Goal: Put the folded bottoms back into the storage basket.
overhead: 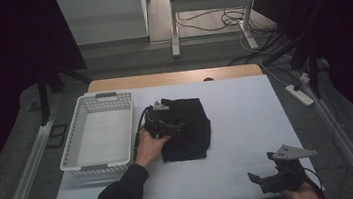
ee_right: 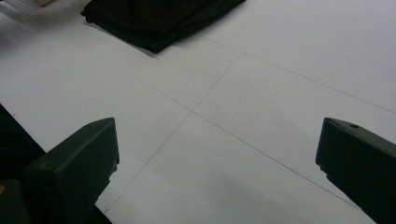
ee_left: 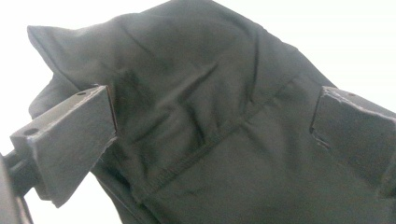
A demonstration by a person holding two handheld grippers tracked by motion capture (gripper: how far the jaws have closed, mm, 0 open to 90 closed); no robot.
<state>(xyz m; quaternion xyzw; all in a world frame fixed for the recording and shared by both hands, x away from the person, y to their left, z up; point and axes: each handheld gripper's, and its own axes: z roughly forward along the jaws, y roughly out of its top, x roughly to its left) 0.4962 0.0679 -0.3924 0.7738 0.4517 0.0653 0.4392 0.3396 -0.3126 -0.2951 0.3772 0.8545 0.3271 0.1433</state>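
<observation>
**A:** So what's the setup? Looks dim.

**B:** Yeah, dark room. There's a white table top with a strip of wood edge at the far side, faint crease lines crossing the white sheet. Grey floor around it, black curtains on both sides, and a metal rail running along the floor on the left.

**A:** Anything behind the table?

**B:** A white desk frame with a tangle of cables under it, plus a power strip on the floor off to the right.

**A:** And on the table?

**B:** A white slotted basket on the left side, nothing in it that I can see. Just beside it to the right, about mid-table, lies a folded black cloth, flat on the surface.

**A:** Where are the hands?

**B:** The left gripper sits over the cloth's left edge, jaws spread wide with the fabric between and under them, not pinched. Its own camera shows the cloth with a seam and wrinkles, pads well apart.

**A:** The other one?

**B:** The right gripper is at the near right corner, well apart from the cloth, jaws spread over bare table, gripping nothing. The cloth's corner shows far off in its view.
</observation>
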